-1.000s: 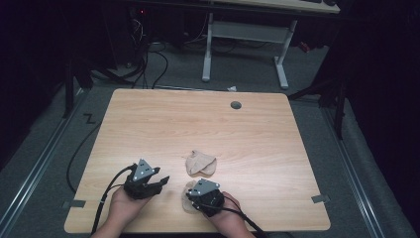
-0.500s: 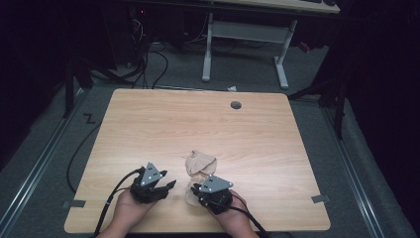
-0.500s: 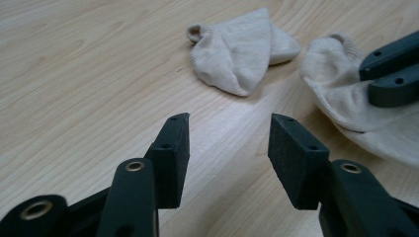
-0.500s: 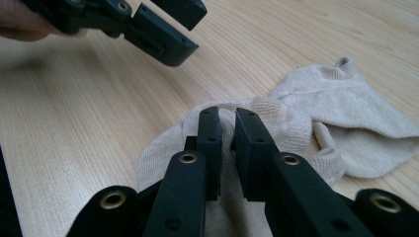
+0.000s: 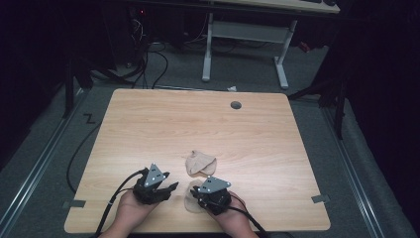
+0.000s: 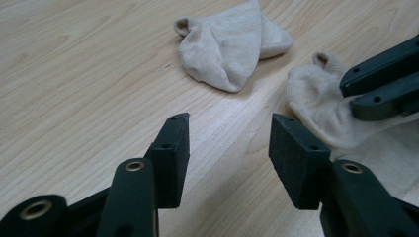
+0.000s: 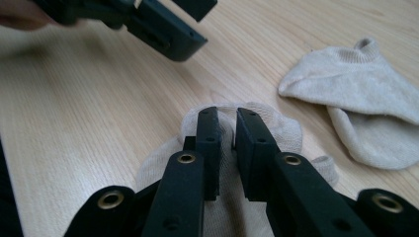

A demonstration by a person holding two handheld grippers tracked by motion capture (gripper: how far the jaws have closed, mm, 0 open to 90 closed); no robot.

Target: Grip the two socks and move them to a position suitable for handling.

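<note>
Right claw (image 7: 227, 128) pinching near sock (image 7: 276, 131); left claw (image 6: 230, 143) agape, empty; no writing legible.

**Q:** What is different about your left gripper (image 5: 171, 187)?

**A:** I have moved it right along the near edge of the table (image 5: 148, 124), toward my right gripper (image 5: 194, 192). The two now sit close together. In the left gripper view its jaws stand apart over bare wood.

**Q:** And the right gripper?

**A:** It has turned to point left, toward the other gripper. Its jaws have nearly closed, pinching up a fold of the near sock (image 7: 257, 123).

**Q:** Has the near sock changed?

**A:** More of it is now covered by my right gripper.
</note>
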